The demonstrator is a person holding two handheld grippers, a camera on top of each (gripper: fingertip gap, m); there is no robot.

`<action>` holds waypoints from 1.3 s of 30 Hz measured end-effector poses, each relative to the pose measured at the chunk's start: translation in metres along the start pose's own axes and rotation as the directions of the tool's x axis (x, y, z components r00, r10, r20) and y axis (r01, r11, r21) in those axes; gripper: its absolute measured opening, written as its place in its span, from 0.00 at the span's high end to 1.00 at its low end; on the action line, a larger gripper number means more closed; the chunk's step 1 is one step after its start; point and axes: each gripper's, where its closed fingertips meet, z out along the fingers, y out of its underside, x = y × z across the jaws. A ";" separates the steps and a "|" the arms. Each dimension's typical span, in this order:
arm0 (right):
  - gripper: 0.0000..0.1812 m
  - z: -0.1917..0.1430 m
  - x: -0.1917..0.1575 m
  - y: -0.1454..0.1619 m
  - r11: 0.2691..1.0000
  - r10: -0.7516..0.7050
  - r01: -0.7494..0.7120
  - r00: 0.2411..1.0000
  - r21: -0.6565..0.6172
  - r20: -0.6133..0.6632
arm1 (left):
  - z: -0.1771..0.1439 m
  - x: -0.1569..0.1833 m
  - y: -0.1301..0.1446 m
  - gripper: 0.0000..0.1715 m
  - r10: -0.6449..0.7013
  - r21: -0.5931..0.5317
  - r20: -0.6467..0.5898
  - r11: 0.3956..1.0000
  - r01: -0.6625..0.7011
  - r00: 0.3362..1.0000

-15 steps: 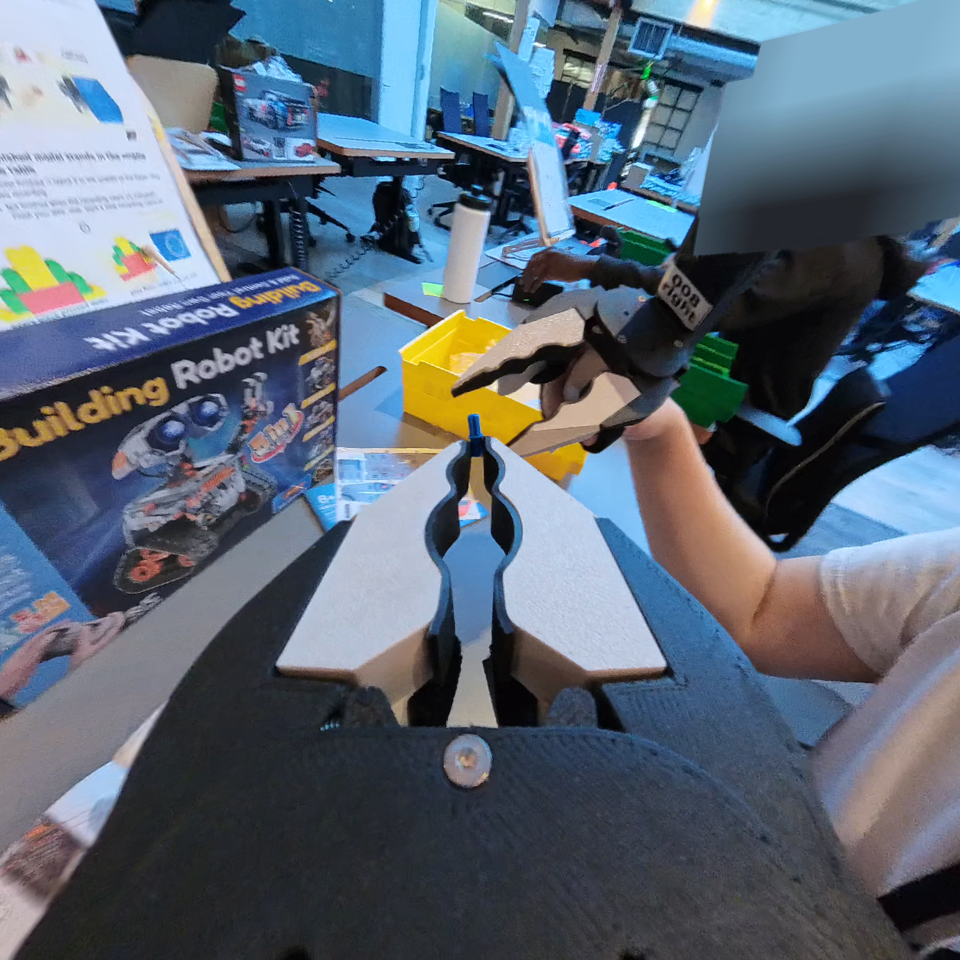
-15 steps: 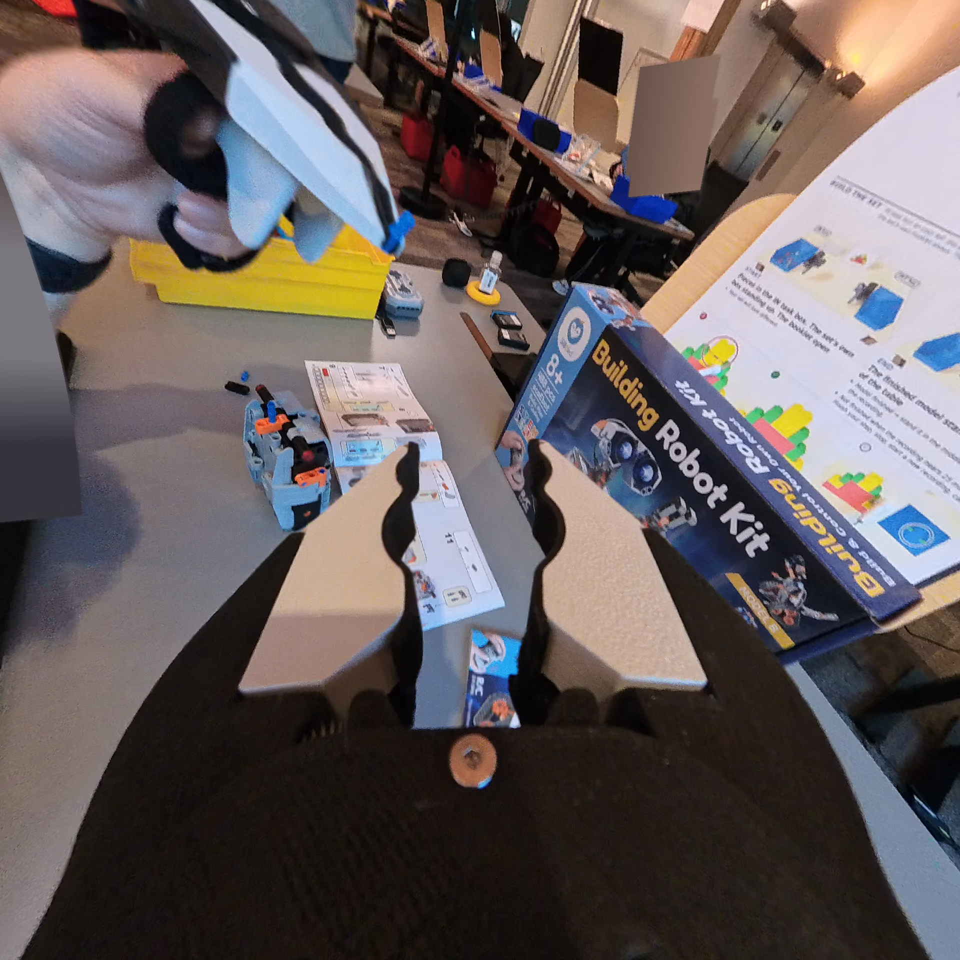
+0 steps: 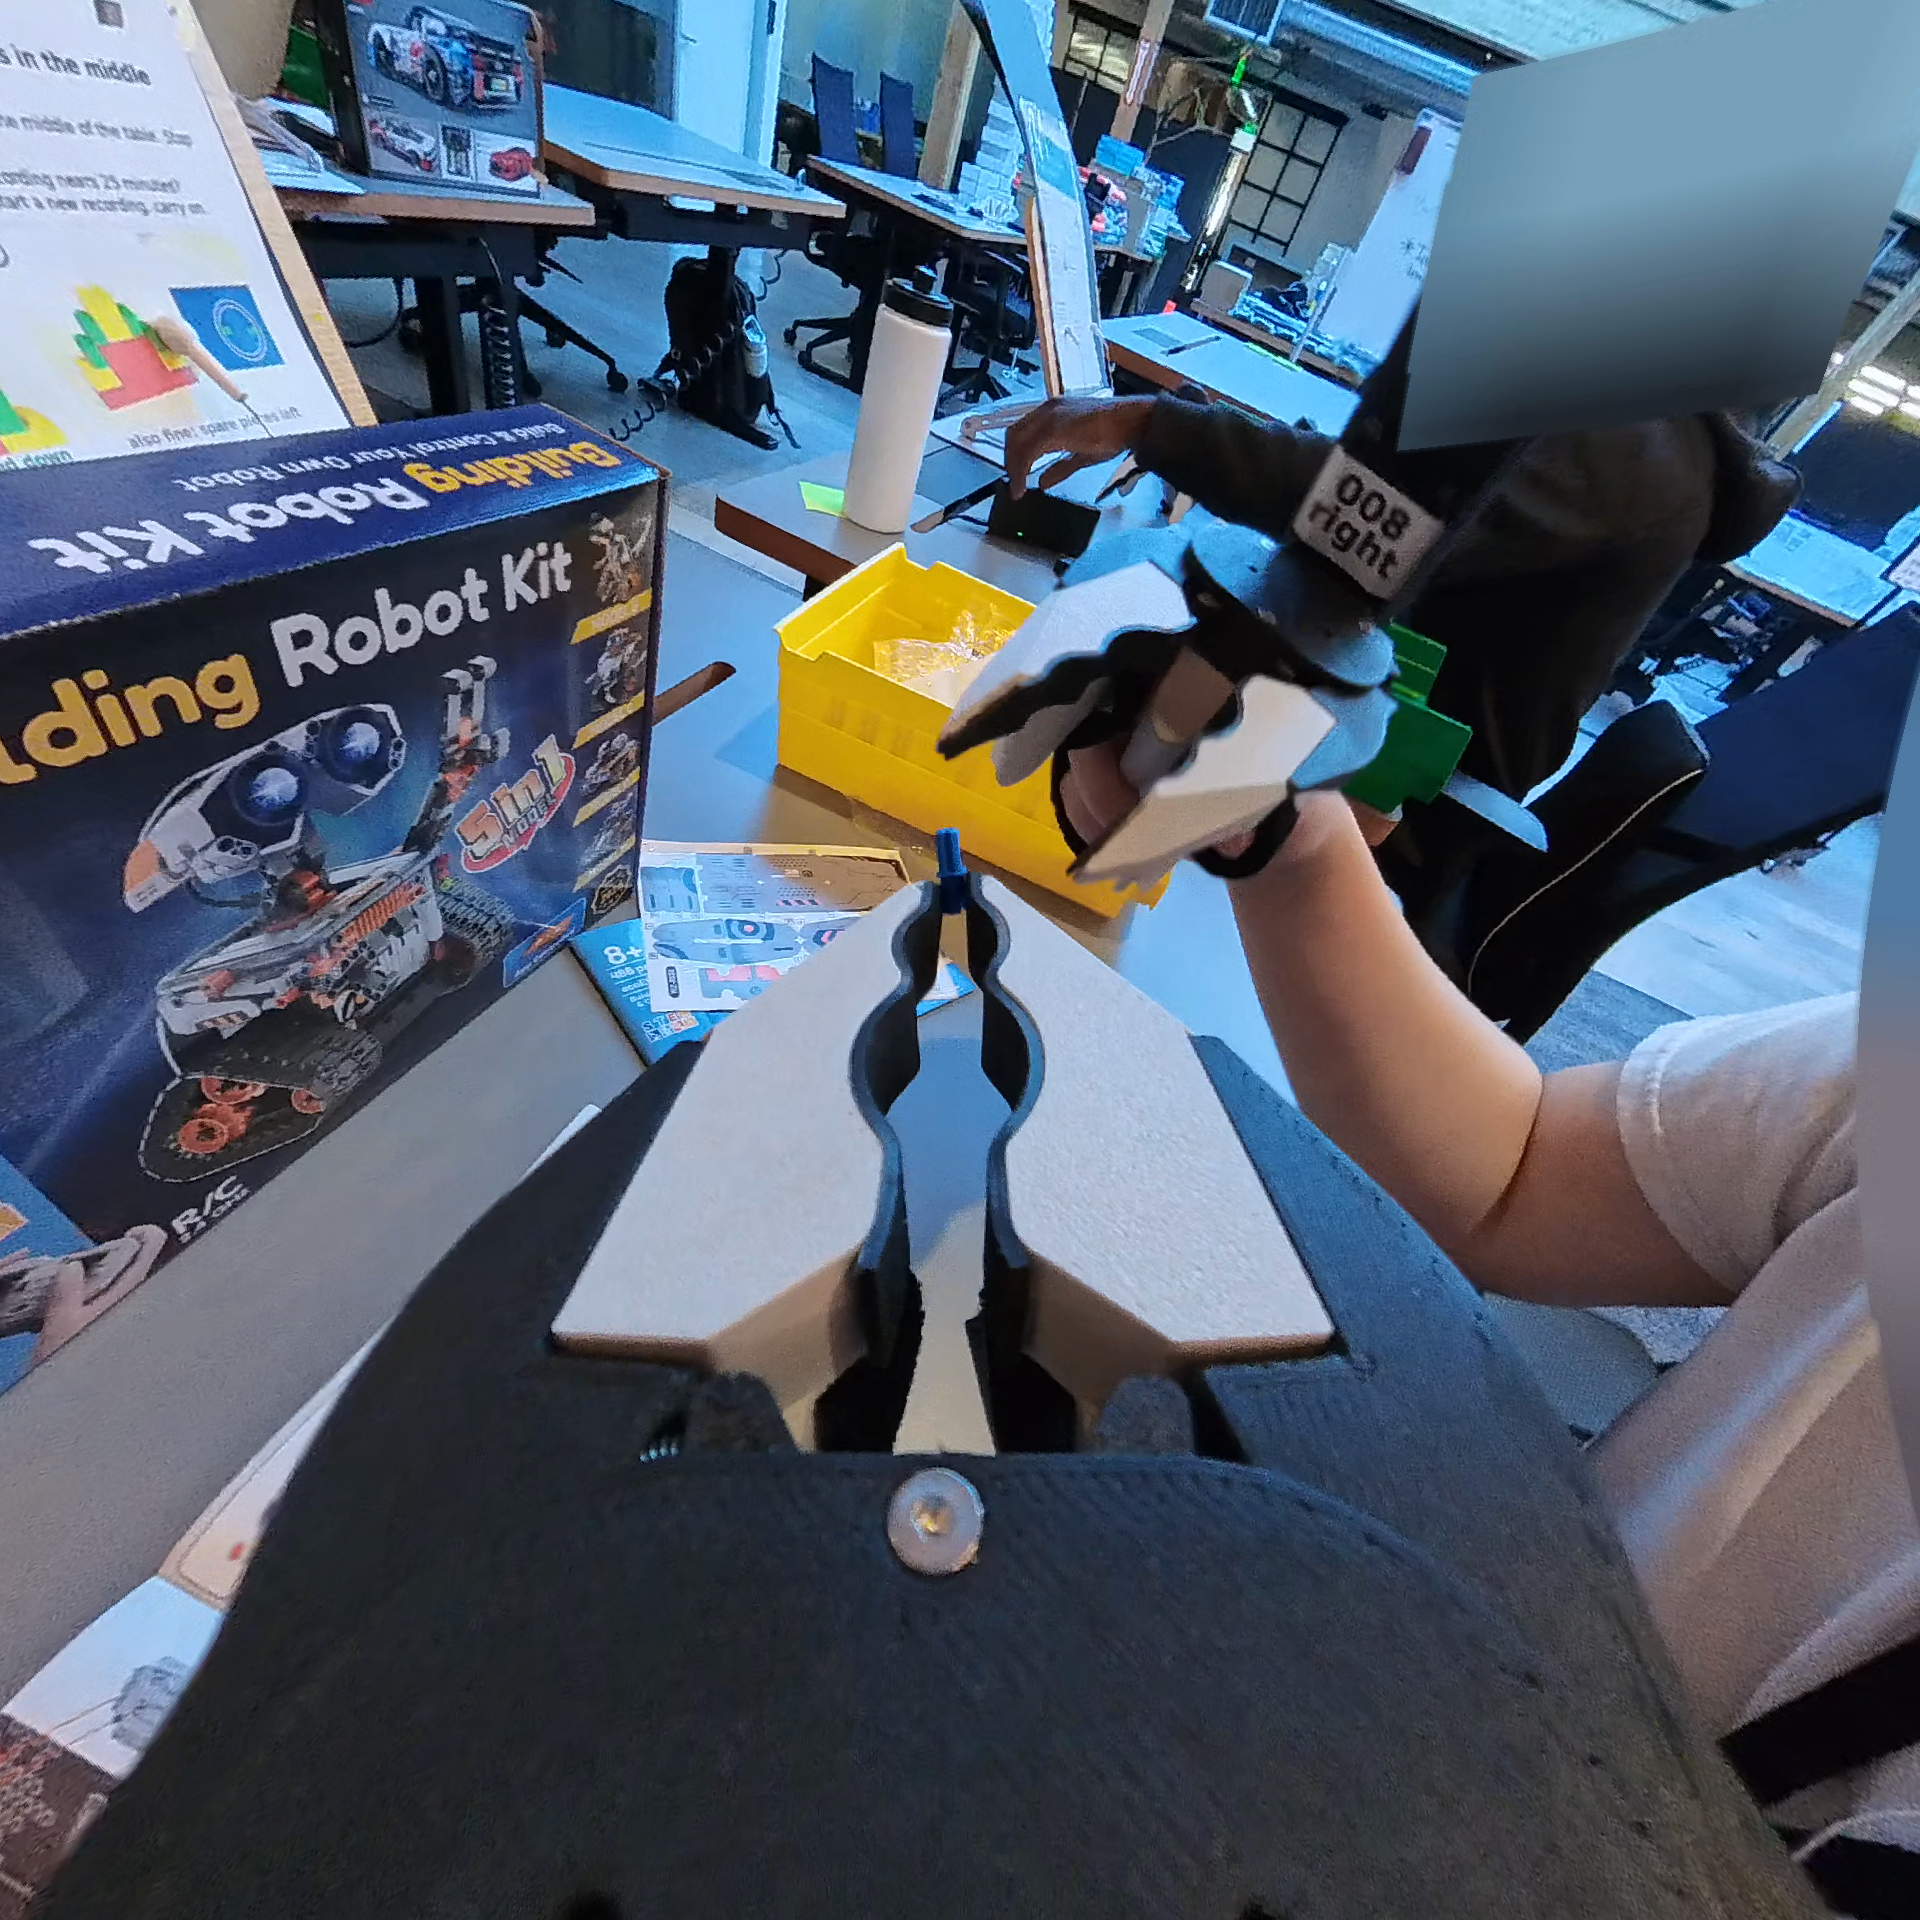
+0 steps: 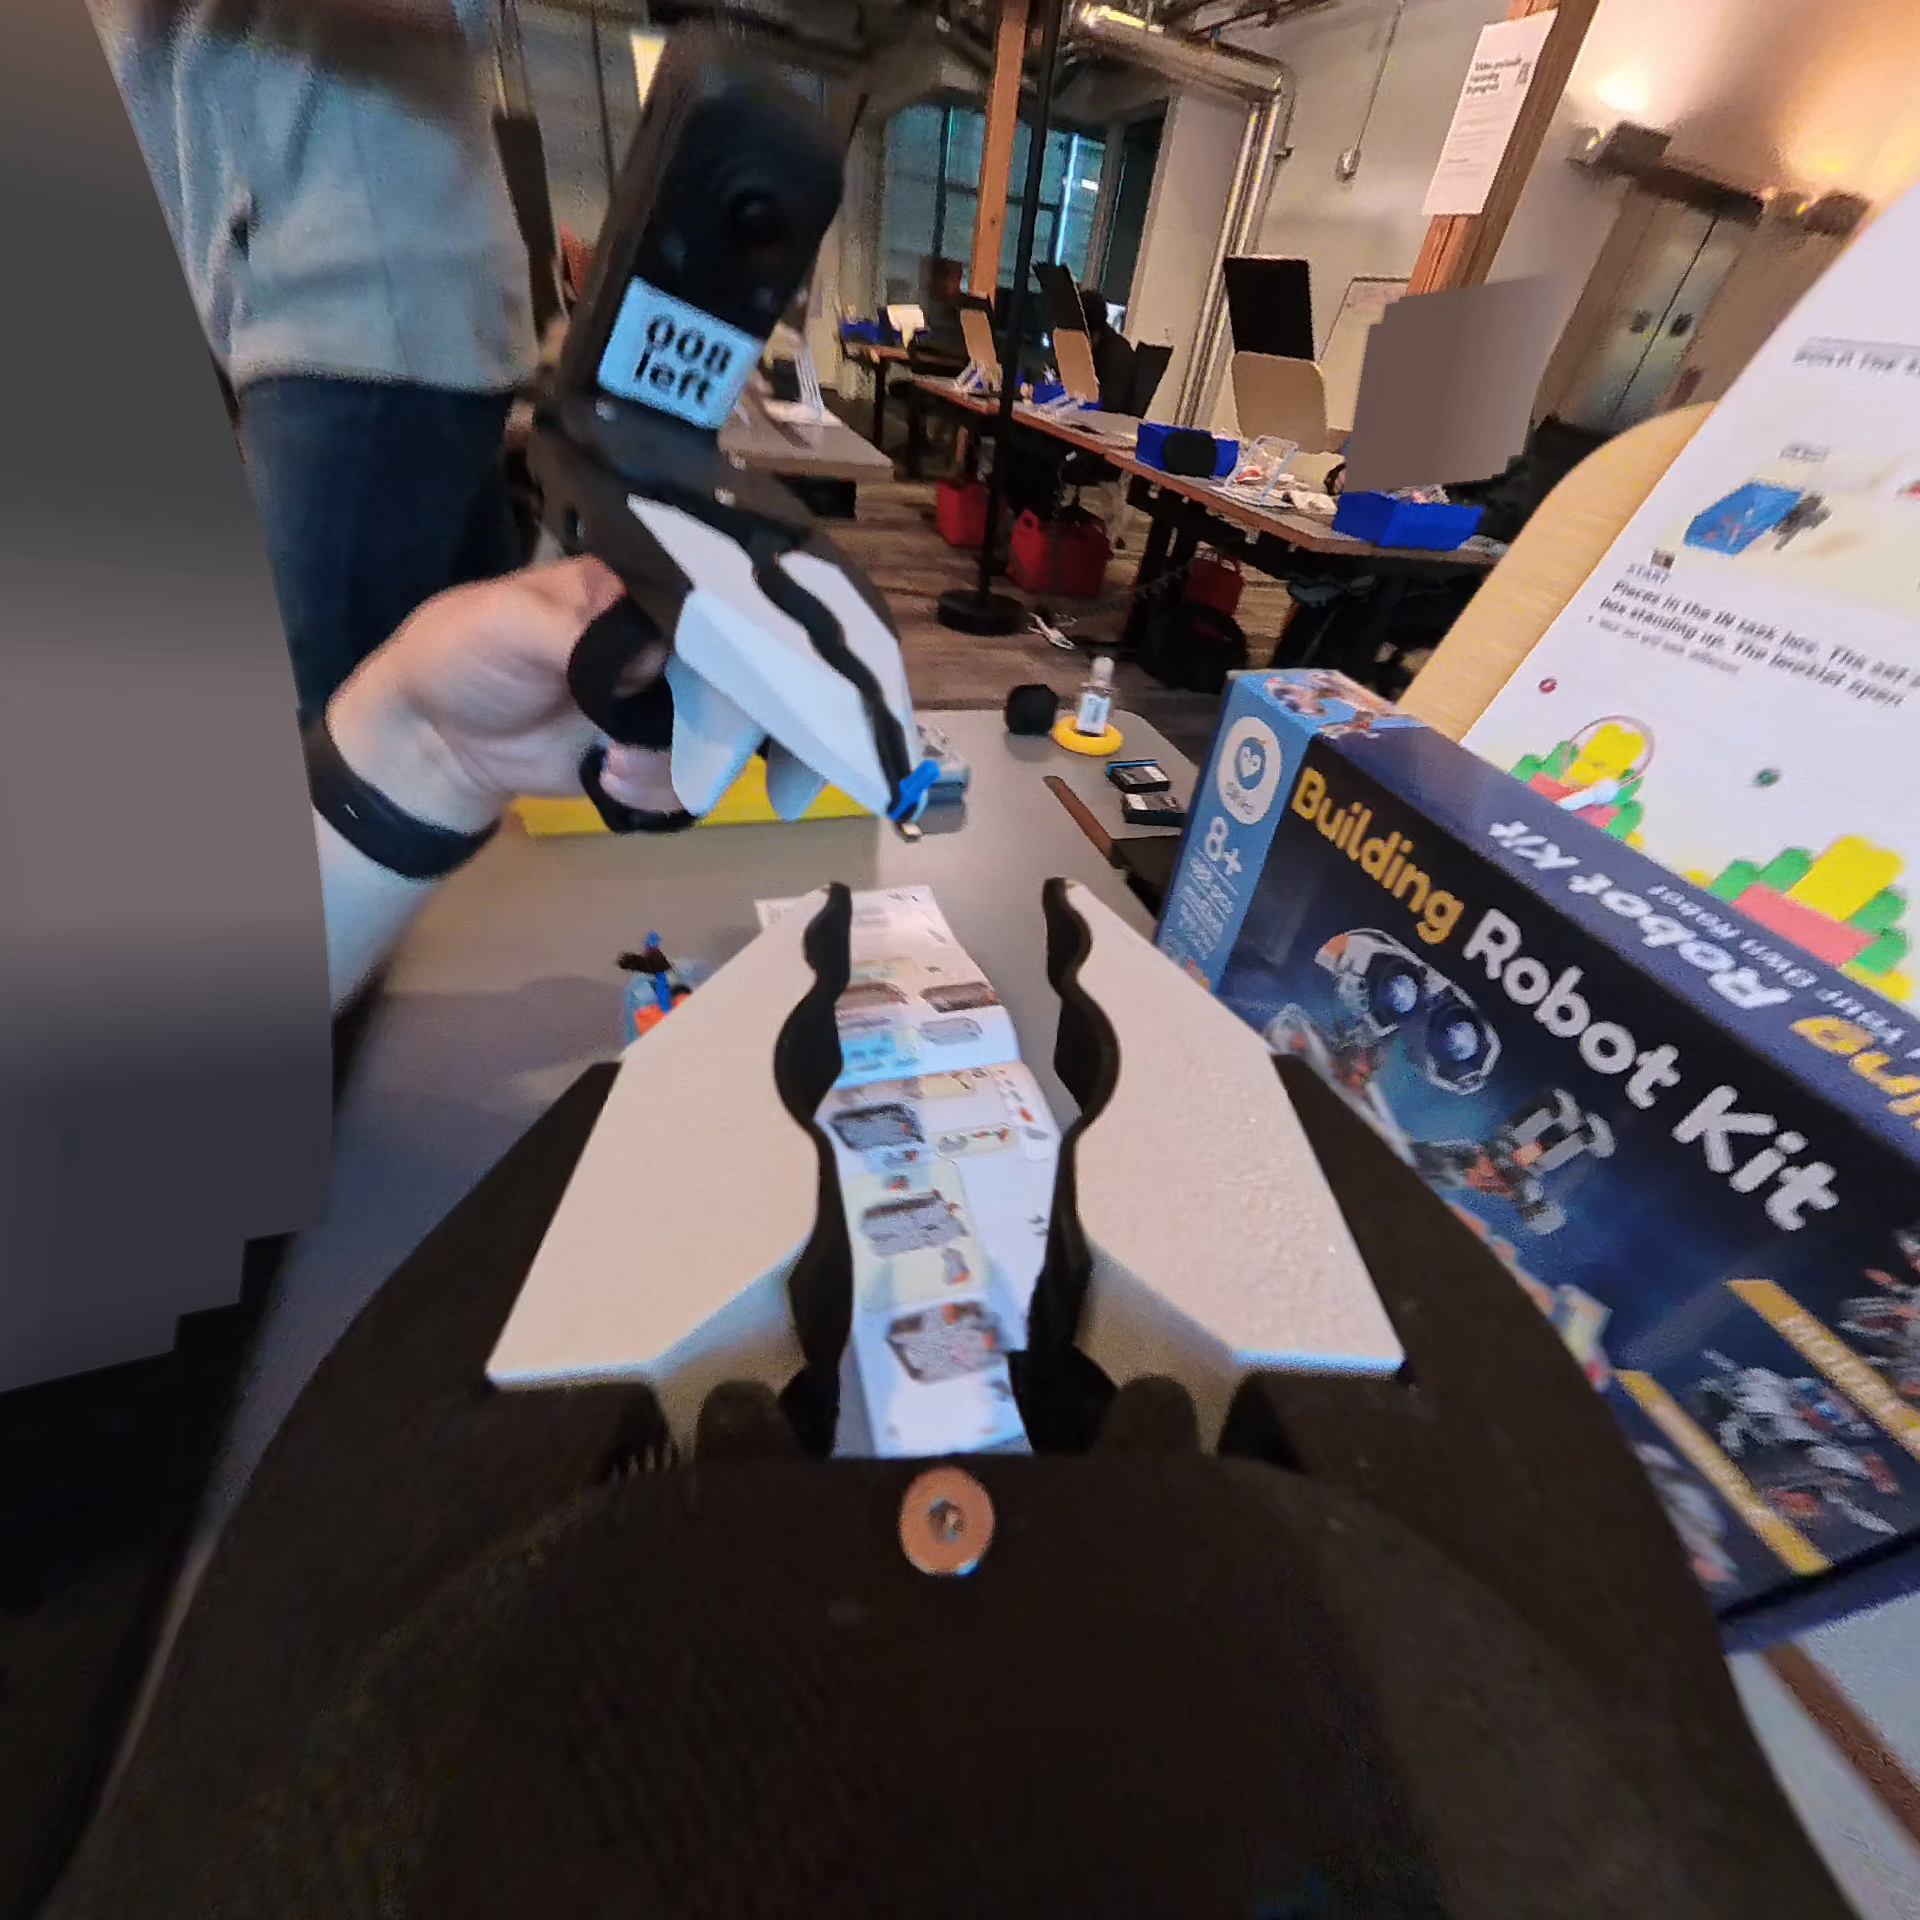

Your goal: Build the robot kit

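- Far left in the left wrist view: white instruction sheet (image 3: 125,239) on a board, propped up behind the blue kit box (image 3: 312,790).
- Kit box standing shut on the grey table (image 3: 343,1174); contents hidden.
- Just right of the box, flat on the table: open paper booklet (image 3: 758,925) with printed pictures.
- Centre: left gripper (image 3: 948,902) raised above the table, tips pressed together on a small blue peg (image 3: 948,868) that pokes out past them.
- Behind the booklet: yellow bin (image 3: 883,717), open-topped, holding a crumpled clear bag (image 3: 940,655); anything else inside cannot be told.
- Behind the bin, on a farther table: white bottle (image 3: 896,405) with a dark cap, upright.
- Right: right gripper (image 3: 1023,805) held in a hand, in the air just in front of the yellow bin, fingers spread with nothing between them.
- Behind it: green bin (image 3: 1418,727), mostly hidden; contents not visible.
- In the right wrist view, left to right: left gripper pinching the blue peg above the table; small blue-and-orange brick model (image 4: 655,992) on the table, partly hidden; booklet seen through the right gripper's wide gap; kit box at the right edge.
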 end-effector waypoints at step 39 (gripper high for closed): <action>0.92 0.018 -0.078 0.067 0.945 0.016 0.131 0.896 -0.298 0.444 | -0.004 0.033 0.111 0.99 0.369 -0.543 -0.228 0.720 -0.432 0.901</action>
